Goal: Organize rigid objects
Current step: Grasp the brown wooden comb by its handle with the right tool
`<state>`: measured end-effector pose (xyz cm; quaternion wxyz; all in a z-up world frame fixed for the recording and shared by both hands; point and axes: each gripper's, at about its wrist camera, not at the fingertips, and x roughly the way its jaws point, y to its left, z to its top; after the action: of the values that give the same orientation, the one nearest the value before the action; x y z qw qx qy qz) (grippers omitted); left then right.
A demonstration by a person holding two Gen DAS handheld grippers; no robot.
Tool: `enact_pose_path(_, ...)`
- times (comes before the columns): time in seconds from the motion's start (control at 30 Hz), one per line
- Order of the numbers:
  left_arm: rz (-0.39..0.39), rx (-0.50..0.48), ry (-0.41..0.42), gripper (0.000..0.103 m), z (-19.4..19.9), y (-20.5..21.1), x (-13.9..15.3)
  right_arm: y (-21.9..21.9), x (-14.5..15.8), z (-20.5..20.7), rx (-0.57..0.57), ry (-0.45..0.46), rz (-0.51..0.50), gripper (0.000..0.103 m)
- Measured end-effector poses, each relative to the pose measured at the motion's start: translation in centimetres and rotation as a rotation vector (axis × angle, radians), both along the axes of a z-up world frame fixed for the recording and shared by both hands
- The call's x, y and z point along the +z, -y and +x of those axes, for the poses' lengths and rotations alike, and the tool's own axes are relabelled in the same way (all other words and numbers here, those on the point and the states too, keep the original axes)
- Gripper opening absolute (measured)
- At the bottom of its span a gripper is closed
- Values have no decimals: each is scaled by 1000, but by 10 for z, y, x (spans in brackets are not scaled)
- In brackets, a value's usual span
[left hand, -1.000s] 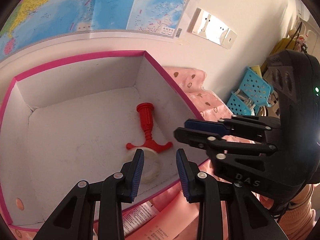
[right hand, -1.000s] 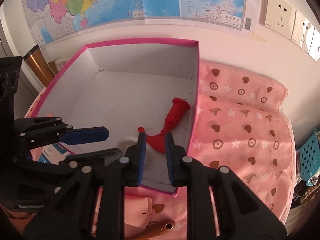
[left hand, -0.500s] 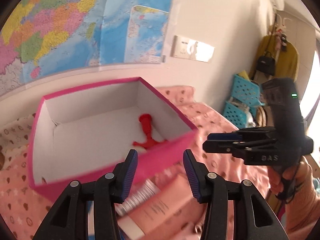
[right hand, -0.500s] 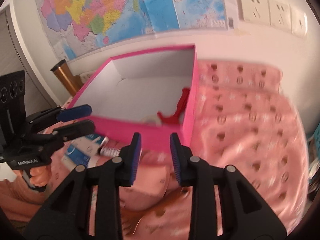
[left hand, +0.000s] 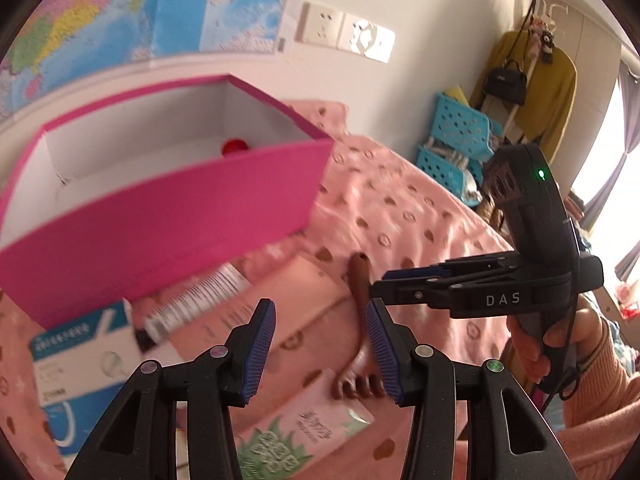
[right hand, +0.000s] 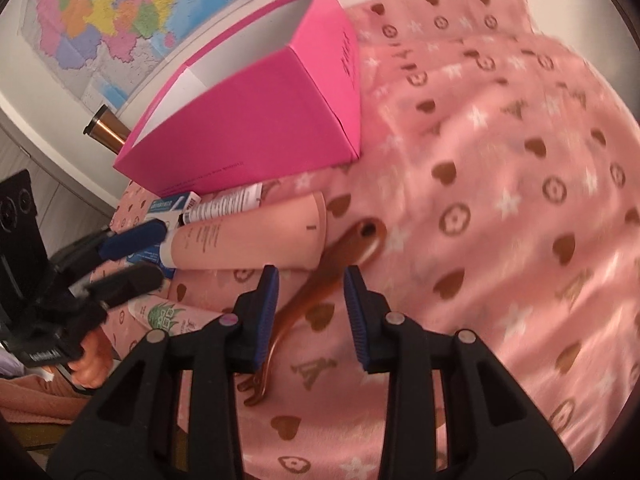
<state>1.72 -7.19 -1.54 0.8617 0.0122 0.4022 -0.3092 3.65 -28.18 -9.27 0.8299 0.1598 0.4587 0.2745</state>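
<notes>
One red toy (left hand: 235, 146) sits in the pink box (left hand: 168, 216), but the comb (right hand: 320, 280) and tubes (right hand: 248, 236) wait outside, both grippers' fingers (right hand: 268, 312) spread and empty.

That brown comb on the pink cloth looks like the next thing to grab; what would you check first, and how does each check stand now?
1. Right gripper open and empty: ok.
2. Brown comb lined up between its fingers: ok.
3. Comb free of the pink tube beside it: cannot tell; they lie very close.
4. Left gripper out of the way: ok, open and off to the side.
5. Pink box open with room inside: ok.
</notes>
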Motion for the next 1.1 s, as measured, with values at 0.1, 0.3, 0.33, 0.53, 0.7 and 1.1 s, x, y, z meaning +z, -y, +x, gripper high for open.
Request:
enact_pose_path(0.1,12,-18,-21,48,-2,9,-8,-8,-6,-3,9,-13,-15,36)
enact_pose_path(0.3,33,-39,-51,48,-4,17,-20,-22,-8,-1,-32,-1,-52,36)
enact_pose_path(0.33,34,-41,-60,48,-4,18,-22,-22,-9,0,-46,-1,-47,36)
enact_pose_path(0.53,43,-55,-76,48,-3,23,-29,-24,-9,1,-82,18,-76,26)
enact_pose_path(0.7,38,-88,-89,48,-2,31,-31,-9,-11,-1,-97,19,8,14)
enact_pose_path(1.1,-30,-143,-215,48,17,55,-46,-6,-4,-9,-51,47,95,13)
